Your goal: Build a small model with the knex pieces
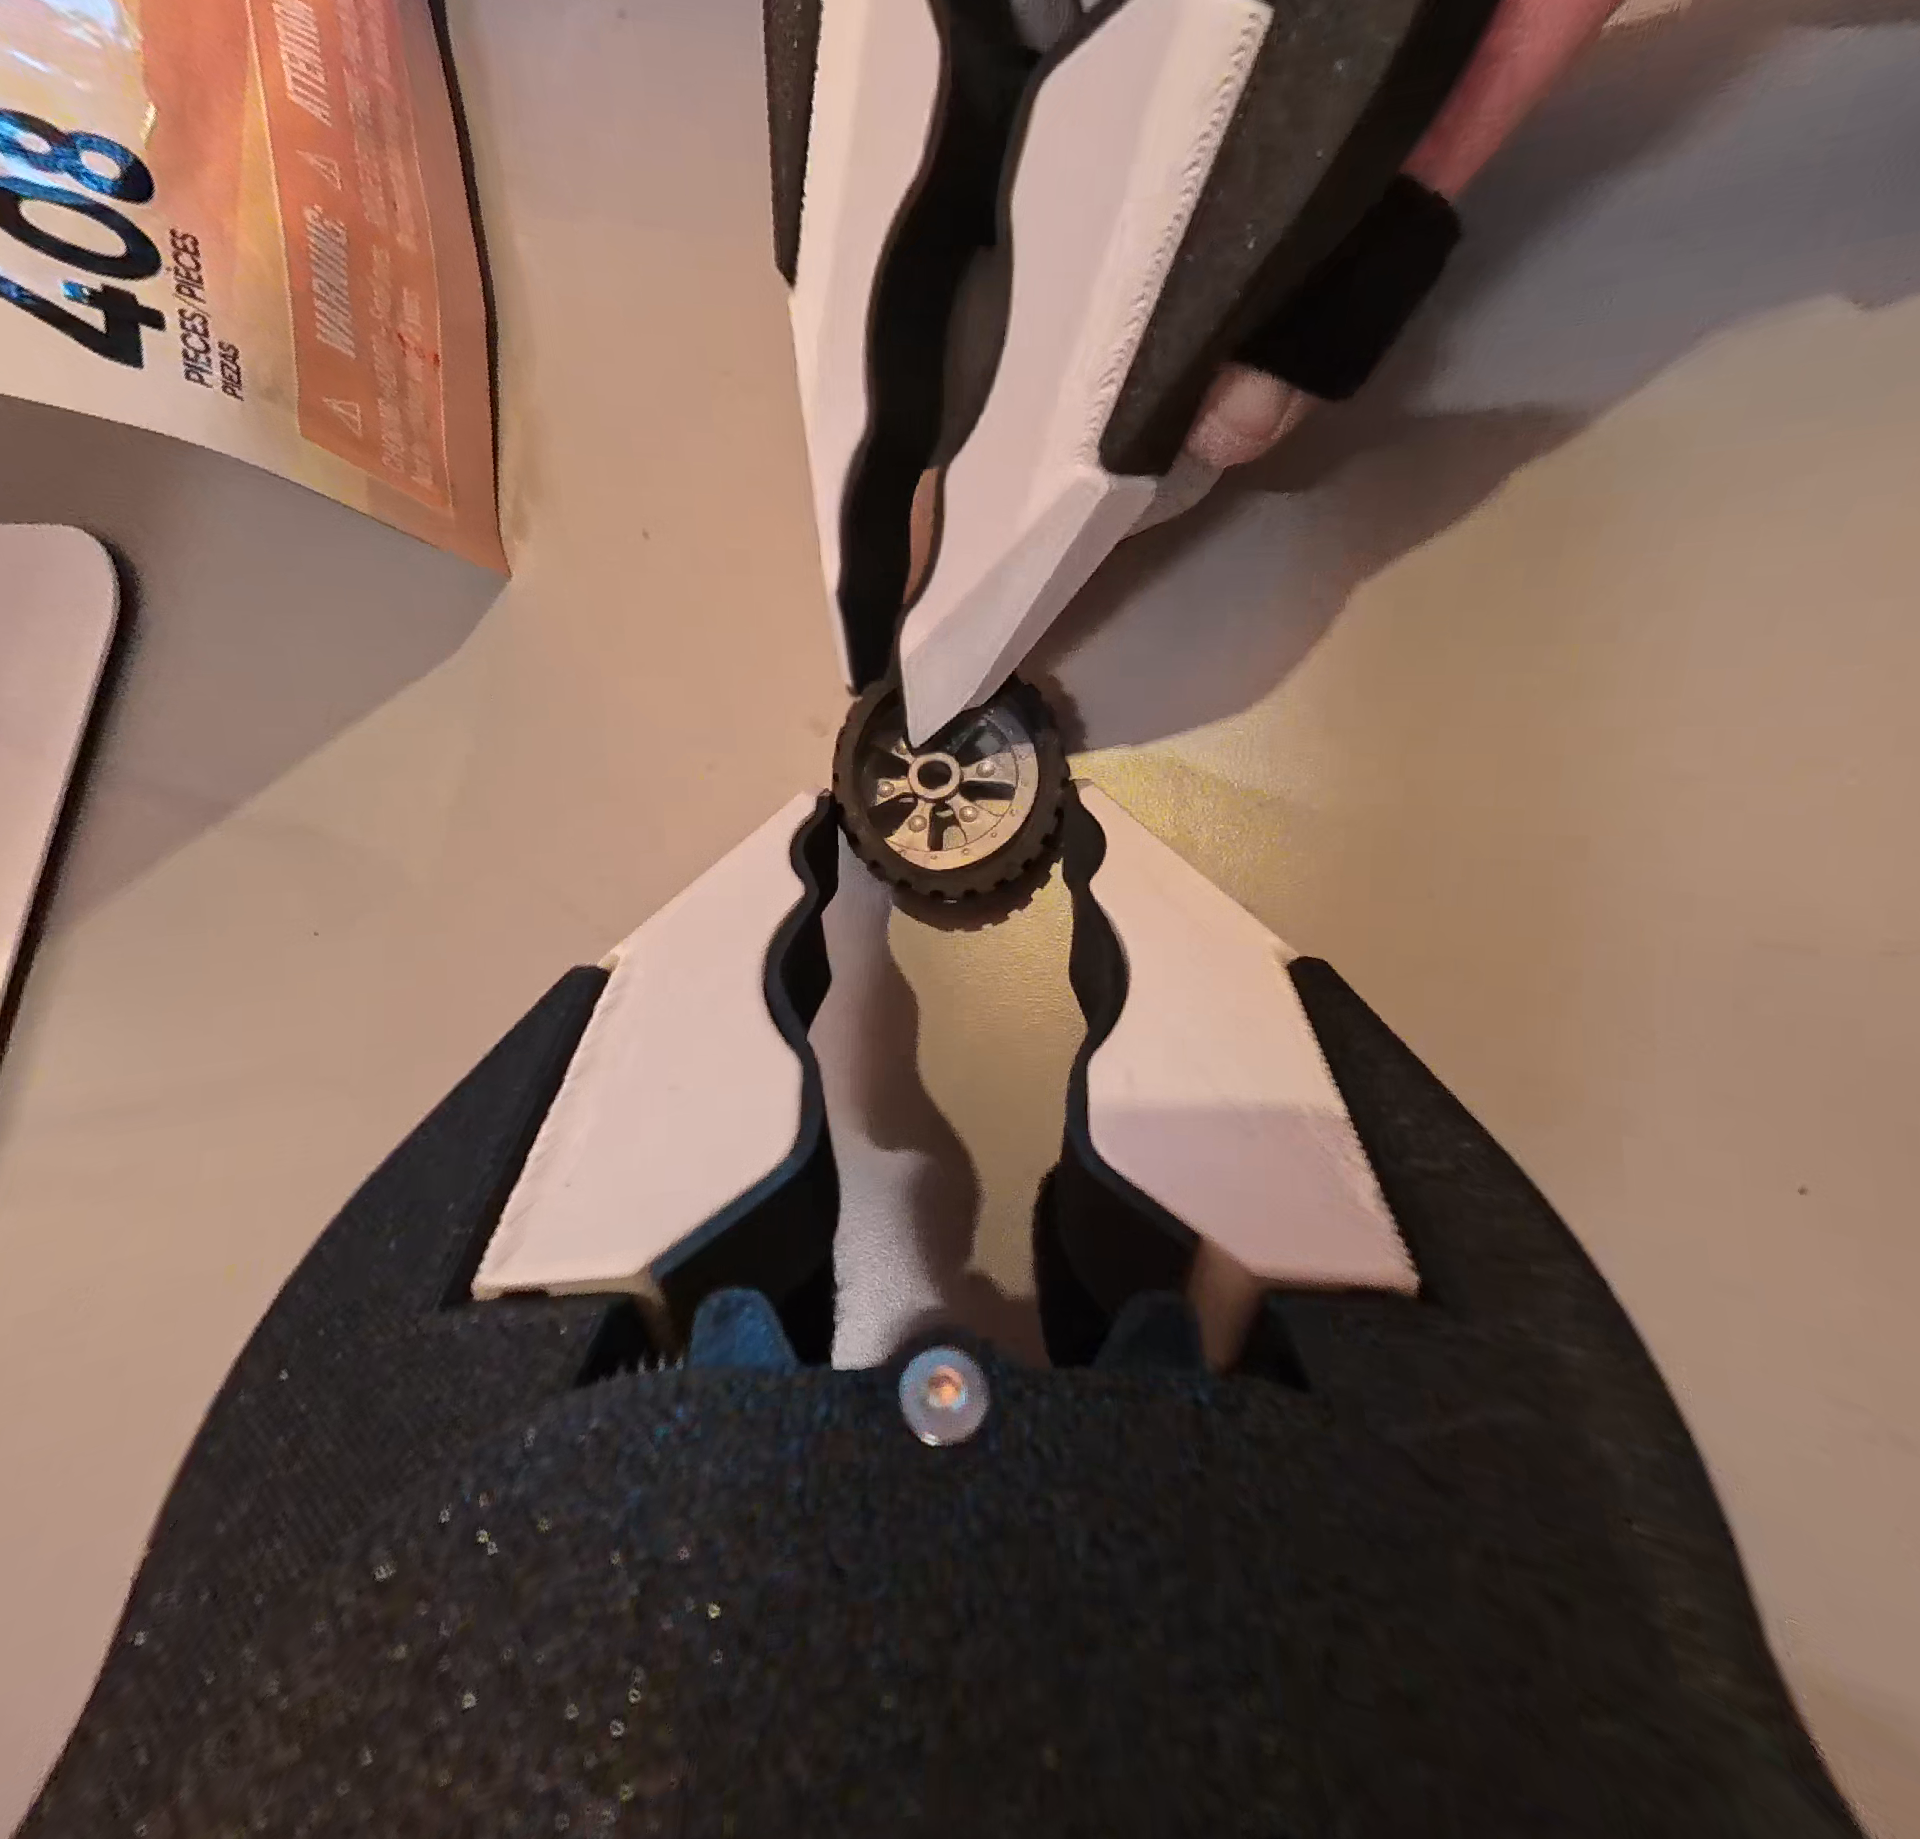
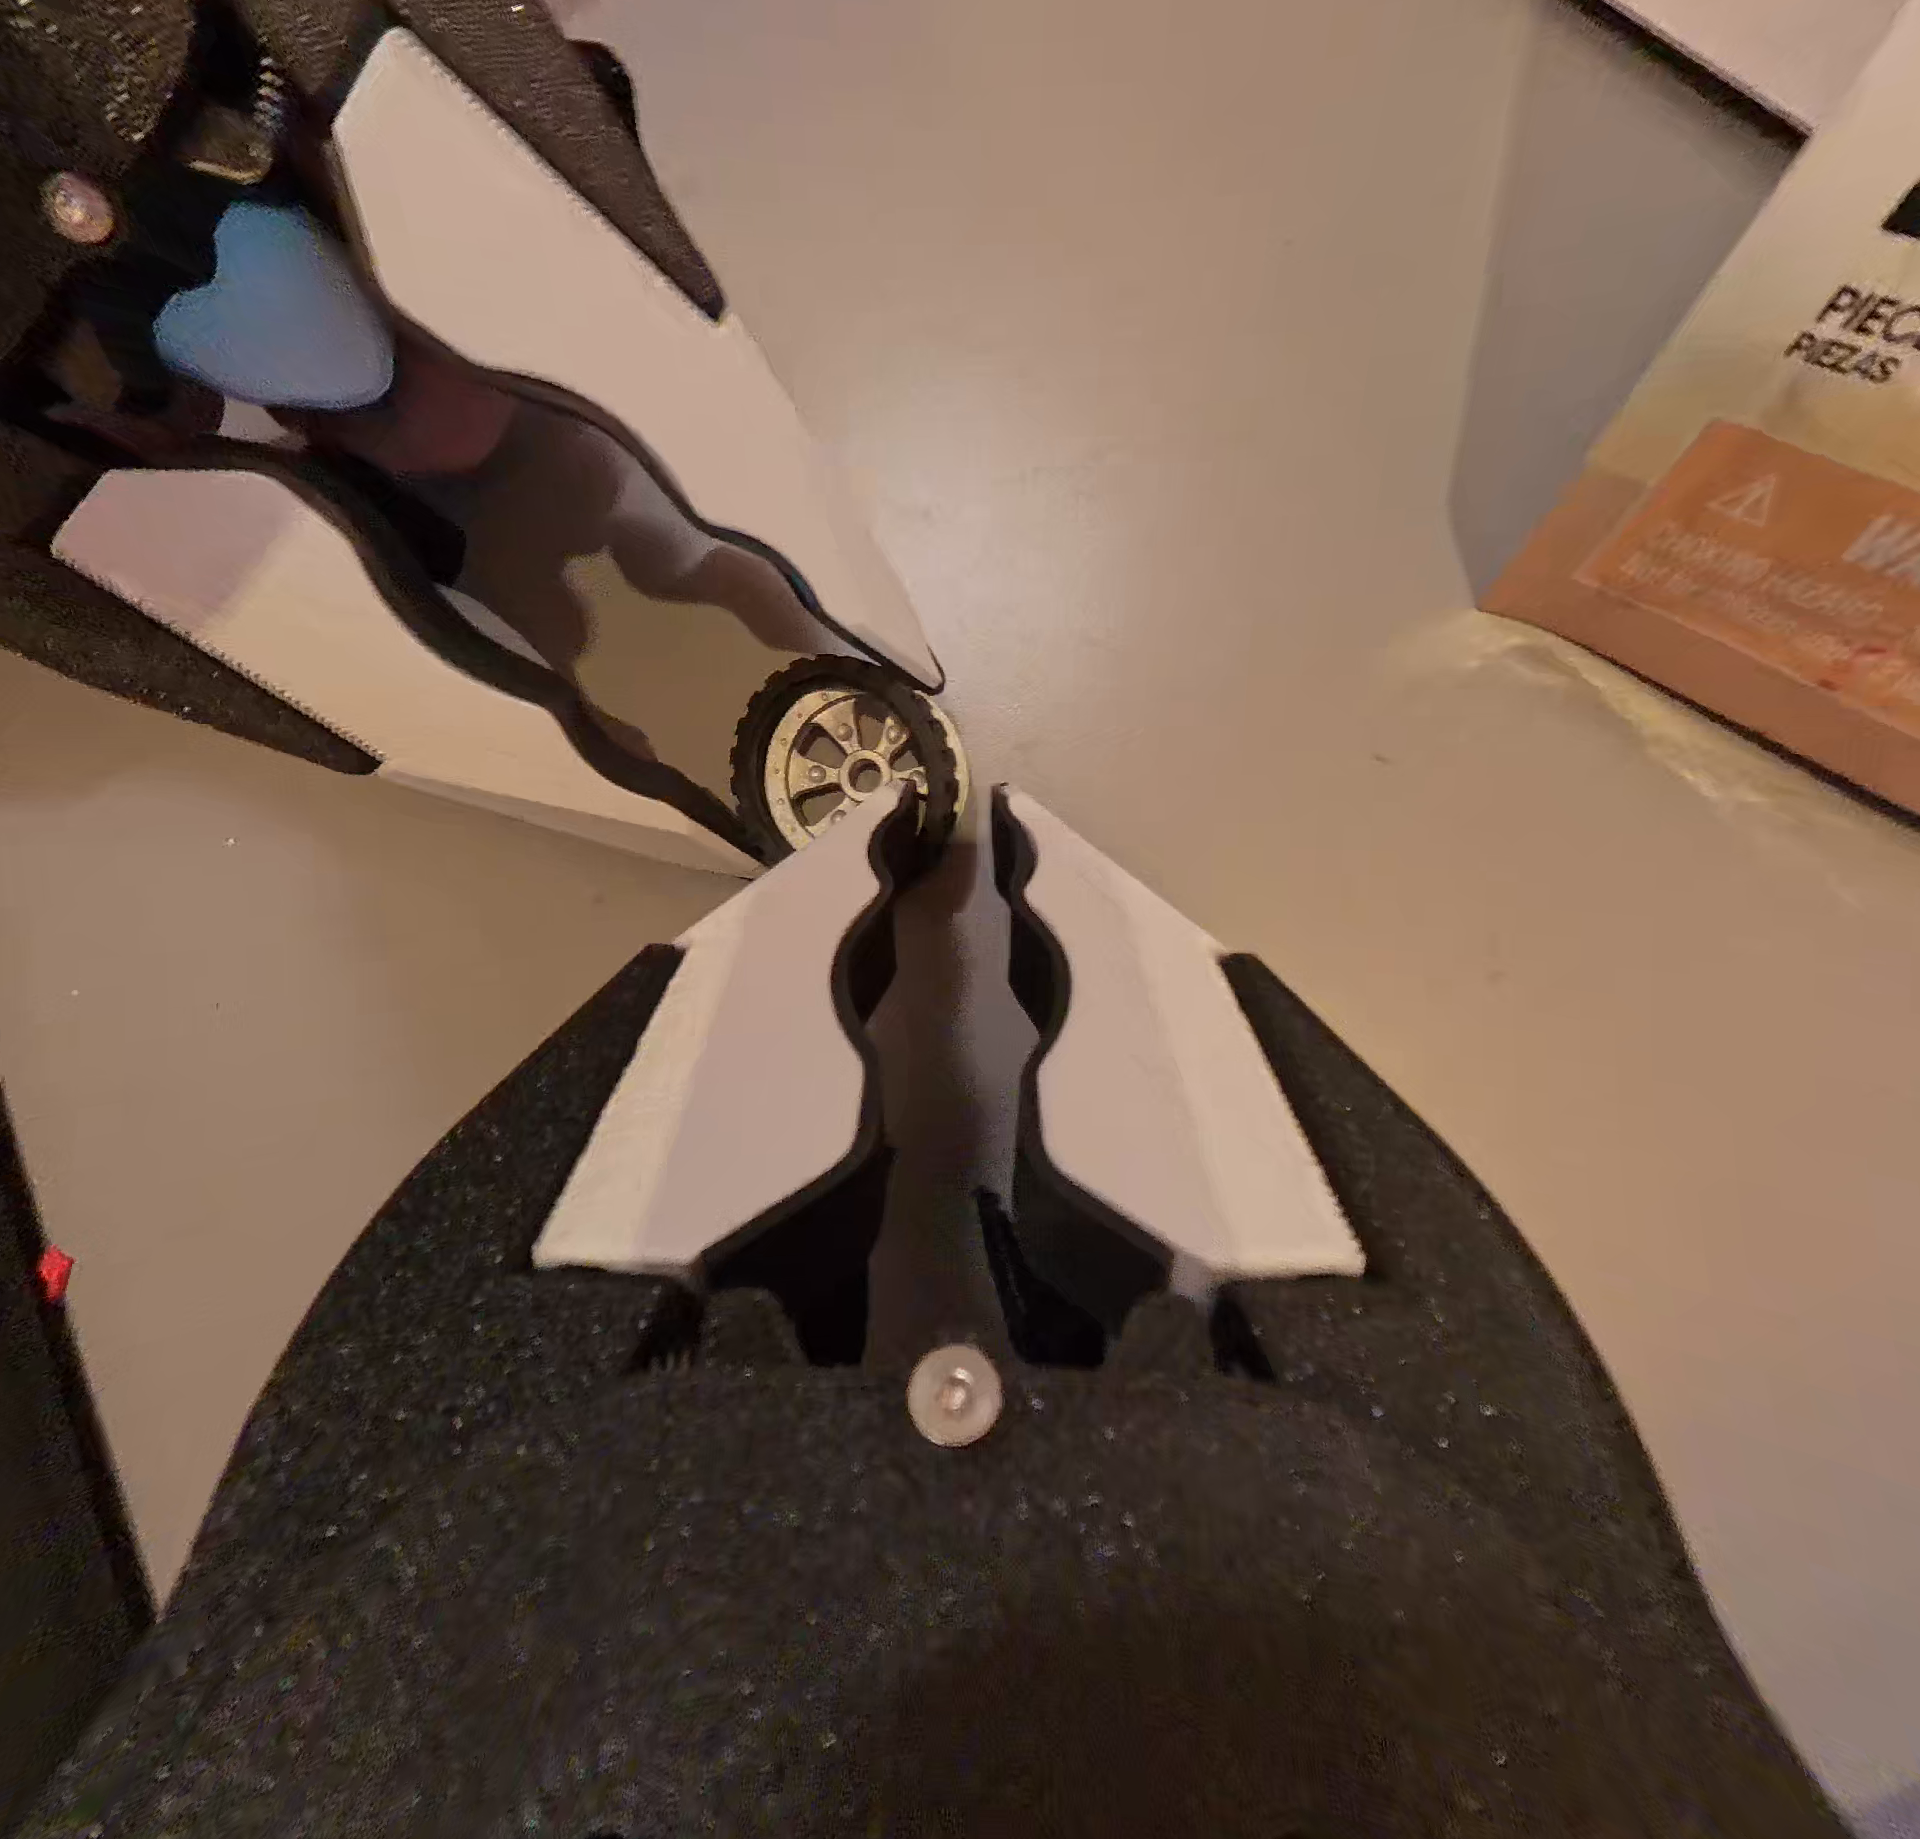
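A small toy wheel (image 1: 951, 802) with a black tyre and silver spoked hub sits between my left gripper's (image 1: 951, 818) two fingertips, which clamp it across the tread just above the beige table (image 1: 1558, 854). My right gripper (image 1: 888, 709) comes down from above, jaws narrowly apart, and pinches the wheel's top edge: one tip lies on the hub face, the other behind. In the right wrist view the wheel (image 2: 857, 771) is held by the left gripper (image 2: 847, 769) from the upper left, and my right gripper (image 2: 954, 802) closes on its lower right edge.
A printed cardboard box with an orange panel (image 1: 312, 262) lies at the far left and also shows in the right wrist view (image 2: 1766, 542). A white rounded-corner slab (image 1: 52, 698) is at the left edge. A hand with a black finger sleeve (image 1: 1340, 303) holds the right gripper.
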Demonstrator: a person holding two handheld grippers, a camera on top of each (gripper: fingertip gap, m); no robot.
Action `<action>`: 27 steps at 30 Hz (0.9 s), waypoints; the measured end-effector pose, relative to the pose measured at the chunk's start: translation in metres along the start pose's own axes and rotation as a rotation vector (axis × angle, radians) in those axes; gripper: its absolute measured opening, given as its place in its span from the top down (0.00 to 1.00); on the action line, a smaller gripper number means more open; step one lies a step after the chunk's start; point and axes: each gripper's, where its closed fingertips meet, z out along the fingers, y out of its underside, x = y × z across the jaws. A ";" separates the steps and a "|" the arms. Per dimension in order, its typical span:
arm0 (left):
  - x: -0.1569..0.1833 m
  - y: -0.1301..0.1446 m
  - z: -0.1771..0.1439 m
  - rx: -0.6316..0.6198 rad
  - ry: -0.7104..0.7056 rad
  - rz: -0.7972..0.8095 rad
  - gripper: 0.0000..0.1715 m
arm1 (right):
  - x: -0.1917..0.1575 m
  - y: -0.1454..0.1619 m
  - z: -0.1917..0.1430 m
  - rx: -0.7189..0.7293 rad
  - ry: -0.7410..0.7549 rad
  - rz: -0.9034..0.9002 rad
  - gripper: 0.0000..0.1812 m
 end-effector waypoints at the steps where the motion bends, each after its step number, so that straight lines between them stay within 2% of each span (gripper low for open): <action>1: 0.000 0.000 0.000 0.003 -0.007 0.010 0.76 | 0.000 0.000 0.000 0.006 -0.010 0.010 0.91; 6: 0.001 -0.003 -0.003 0.017 -0.103 0.162 0.76 | 0.000 -0.001 -0.004 0.031 -0.074 0.080 0.87; 13: 0.005 -0.011 -0.010 0.051 -0.228 0.390 0.77 | -0.014 -0.003 -0.012 0.069 -0.208 0.064 0.94; 20: 0.007 -0.029 -0.025 0.106 -0.314 0.500 0.76 | -0.020 -0.015 -0.029 0.179 -0.298 0.056 0.94; 23: 0.007 -0.038 -0.036 0.146 -0.331 0.504 0.76 | -0.022 -0.023 -0.038 0.230 -0.300 0.044 0.91; 27: 0.014 -0.047 -0.046 0.179 -0.329 0.541 0.76 | -0.028 -0.027 -0.047 0.274 -0.381 0.079 0.88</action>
